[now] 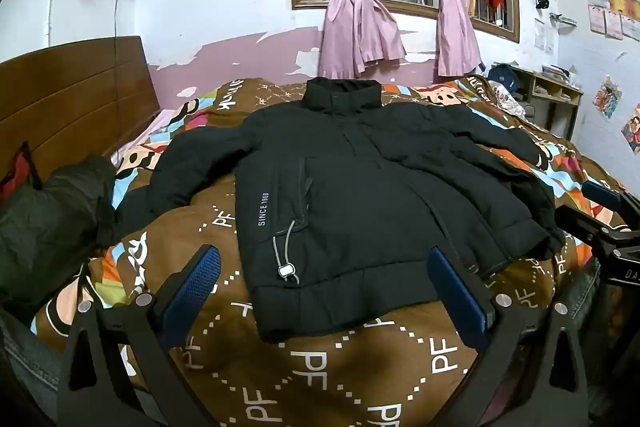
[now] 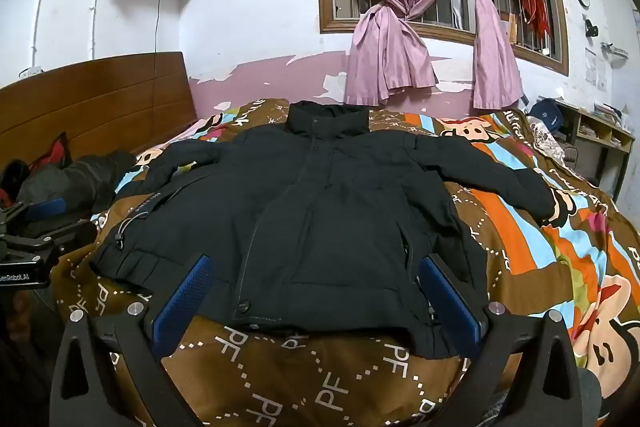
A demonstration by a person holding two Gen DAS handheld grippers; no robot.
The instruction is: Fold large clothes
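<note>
Dark bundled garment (image 1: 52,211) lies at far left by wooden headboard (image 1: 72,99). Black jacket (image 1: 360,187) spread flat, front up, on bed w/ brown patterned quilt (image 1: 320,367); collar toward window wall, hem toward cams, sleeves out to both sides. L gripper (image 1: 324,287): jaws wide open, nothing btwn pads, hovering just over jacket's hem, L half. R gripper (image 2: 316,291): jaws wide open, empty, over hem, R half. Pink knotted curtains (image 2: 384,27) at window behind. Shelf unit (image 2: 600,135) far right
</note>
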